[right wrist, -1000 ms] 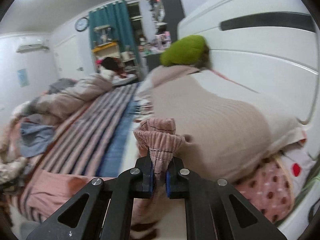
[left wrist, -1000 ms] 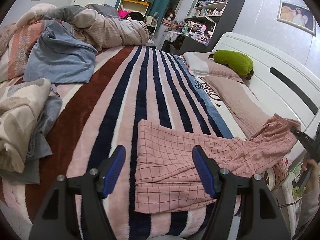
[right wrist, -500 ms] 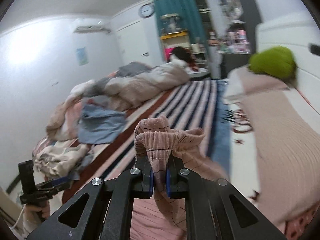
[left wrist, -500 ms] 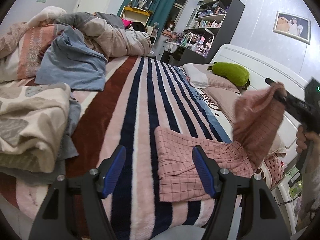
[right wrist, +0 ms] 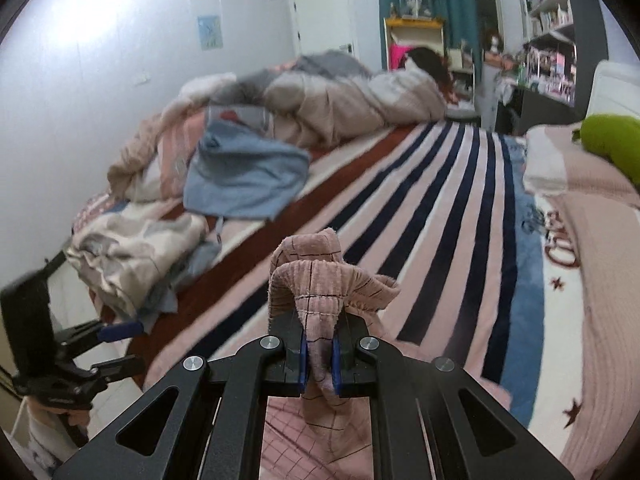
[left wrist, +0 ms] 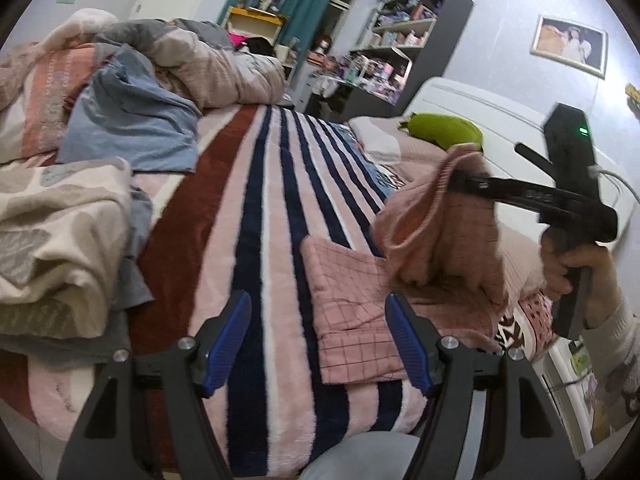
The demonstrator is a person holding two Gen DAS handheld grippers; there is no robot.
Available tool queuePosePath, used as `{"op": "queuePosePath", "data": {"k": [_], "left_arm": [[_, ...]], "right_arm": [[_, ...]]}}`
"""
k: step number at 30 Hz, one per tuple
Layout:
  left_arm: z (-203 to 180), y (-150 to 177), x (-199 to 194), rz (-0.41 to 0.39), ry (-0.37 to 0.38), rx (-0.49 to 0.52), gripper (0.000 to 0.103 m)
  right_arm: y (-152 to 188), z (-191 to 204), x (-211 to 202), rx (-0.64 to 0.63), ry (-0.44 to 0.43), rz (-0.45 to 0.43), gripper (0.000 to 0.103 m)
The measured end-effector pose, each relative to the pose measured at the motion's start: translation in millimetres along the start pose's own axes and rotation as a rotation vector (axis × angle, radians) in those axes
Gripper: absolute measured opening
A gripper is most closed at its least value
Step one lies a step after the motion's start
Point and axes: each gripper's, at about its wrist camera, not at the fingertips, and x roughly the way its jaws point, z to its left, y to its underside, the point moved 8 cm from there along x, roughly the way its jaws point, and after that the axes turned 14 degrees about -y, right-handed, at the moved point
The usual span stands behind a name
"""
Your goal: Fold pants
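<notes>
The right gripper is clamped on a bunched ribbed end of the pants, holding it up off the bed; whether that end is cuff or waistband I cannot tell. The left gripper hangs over the near edge of the bed with its jaws wide apart and nothing between them, the flat part of the pants just beyond its right finger.

The pants are pink with a thin dark check. Their near portion lies flat on the striped blanket, right of centre; the rest rises in a loose fold toward the right gripper, in front of a pillow.

They look light, soft and limp, so the cloth should sag and slide wherever it is unsupported. A good hold is probably an edge or corner of the flat layer, pinched through all thicknesses, while the lifted end is laid over.

A blue garment and crumpled bedding lie far left.
</notes>
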Motion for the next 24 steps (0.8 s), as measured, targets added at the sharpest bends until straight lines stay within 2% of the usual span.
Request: {"op": "queuePosePath", "data": {"k": [3, 7, 9, 12, 16, 18, 21, 23, 24], "left_arm": [[-11, -1, 5, 0.009, 0.009, 0.014, 0.066], [-17, -7, 9, 0.008, 0.012, 0.027, 0.066], [-18, -9, 12, 0.011, 0.002, 0.029, 0.066], [-14, -9, 15, 0.018, -0.015, 0.020, 0.066], [-8, -9, 21, 0.042, -0.028, -0.001, 0.066], [-9, -9, 24, 0.057, -0.026, -0.009, 0.066], [-16, -8, 26, 0.074, -0.014, 0.000, 0.066], [-23, -8, 29, 0.085, 0.001, 0.008, 0.066], [-28, -8, 32, 0.092, 0.012, 0.015, 0.066]], "right_arm": [[-1, -8, 10, 0.010, 0.015, 0.003, 0.003], [-25, -19, 11, -0.022, 0.070, -0.049, 0.003], [-27, -16, 13, -0.027, 0.049, -0.042, 0.004], [-2, -3, 23, -0.039, -0.025, 0.037, 0.005], [76, 18, 48, 0.051, -0.189, 0.214, 0.008], [109, 25, 58, 0.072, -0.241, 0.283, 0.011], [131, 31, 59, 0.041, -0.245, 0.308, 0.015], [135, 35, 55, 0.047, -0.273, 0.310, 0.030], [137, 36, 52, 0.062, -0.303, 0.313, 0.034]]}}
